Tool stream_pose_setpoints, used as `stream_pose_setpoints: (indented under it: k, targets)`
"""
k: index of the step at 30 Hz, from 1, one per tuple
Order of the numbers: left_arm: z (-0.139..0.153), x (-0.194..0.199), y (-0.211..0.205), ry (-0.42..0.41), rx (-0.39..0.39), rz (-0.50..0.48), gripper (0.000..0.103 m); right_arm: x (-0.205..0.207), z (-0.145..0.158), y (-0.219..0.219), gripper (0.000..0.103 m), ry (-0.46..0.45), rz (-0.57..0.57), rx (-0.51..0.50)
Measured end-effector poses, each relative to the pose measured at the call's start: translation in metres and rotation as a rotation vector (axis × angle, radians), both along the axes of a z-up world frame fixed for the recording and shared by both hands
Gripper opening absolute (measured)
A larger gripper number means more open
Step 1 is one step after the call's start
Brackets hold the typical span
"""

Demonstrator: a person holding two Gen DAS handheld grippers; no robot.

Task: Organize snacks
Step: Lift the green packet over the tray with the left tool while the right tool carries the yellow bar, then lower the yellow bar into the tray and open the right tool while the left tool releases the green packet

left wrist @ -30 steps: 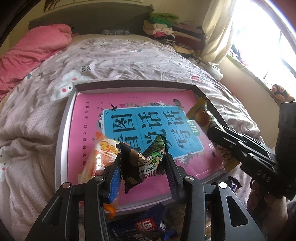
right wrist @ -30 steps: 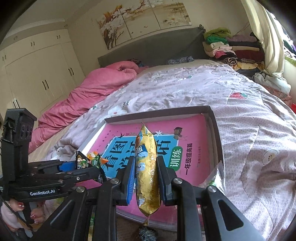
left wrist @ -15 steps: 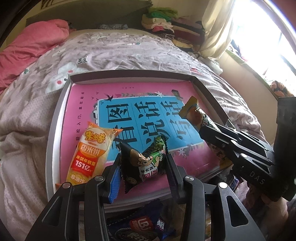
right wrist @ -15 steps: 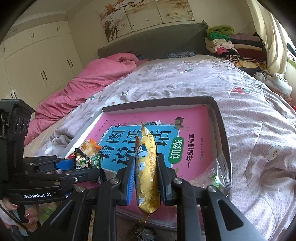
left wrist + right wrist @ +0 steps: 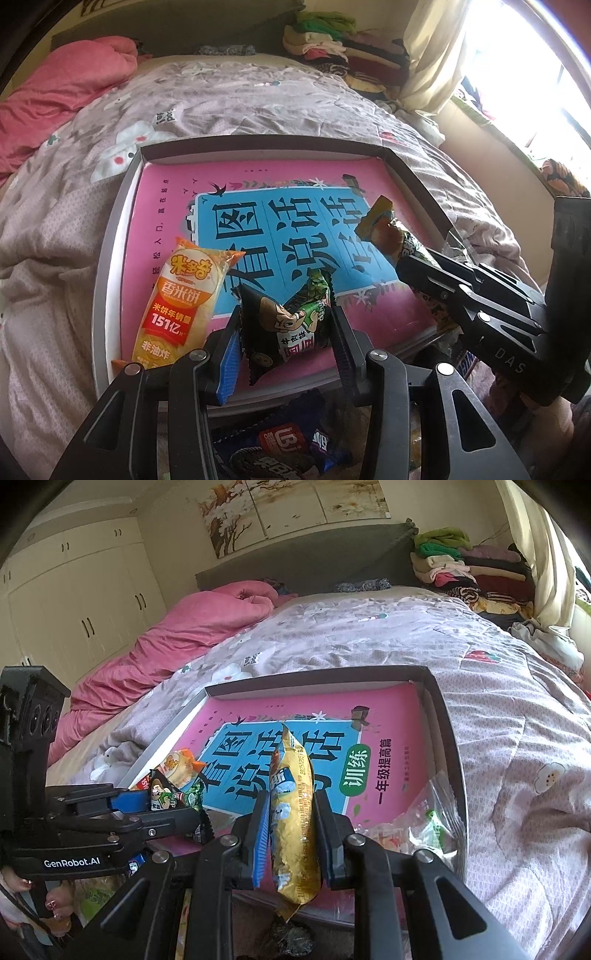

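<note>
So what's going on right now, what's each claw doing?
Left gripper shut on black snack packet. Right gripper shut on gold snack packet. Both over the box; orange rice cracker pack already inside.

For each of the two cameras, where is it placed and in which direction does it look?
Left wrist: sits on the left tool, facing the tray on the bed; its fingers clamp a black snack packet; the right tool enters from the right.
Right wrist: sits on the right tool, facing the headboard over the tray; it clamps a gold snack packet; the left tool and painted fingernails show at left.
Shared: tray, pink book, orange rice-cracker packet, both packets.
</note>
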State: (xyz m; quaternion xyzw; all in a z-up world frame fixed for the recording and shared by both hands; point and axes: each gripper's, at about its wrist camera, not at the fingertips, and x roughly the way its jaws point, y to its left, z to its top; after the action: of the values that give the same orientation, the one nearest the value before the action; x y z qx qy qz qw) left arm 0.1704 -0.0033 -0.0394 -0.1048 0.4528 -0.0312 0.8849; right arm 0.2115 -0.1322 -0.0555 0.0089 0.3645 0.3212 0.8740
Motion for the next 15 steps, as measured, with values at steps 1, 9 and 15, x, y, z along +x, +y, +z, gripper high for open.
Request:
stream_pose_setpoints:
  k: [1,9,15]
  targets:
    - [-0.0001,-0.0003,-0.0003,0.001,-0.001,-0.001,0.046,-0.0003,0.0001,-0.0003,0.024,0.0,0.0,0.001]
    - [0.0002,-0.0001,0.0,0.003,-0.007,-0.004,0.046,-0.0022,-0.0013,-0.0001,0.024,0.016,0.0,0.008]
    - [0.0002,-0.0006,-0.0001,0.005,-0.009,-0.004,0.046,-0.0038,-0.0004,-0.0002,0.024,0.015,0.005,0.009]
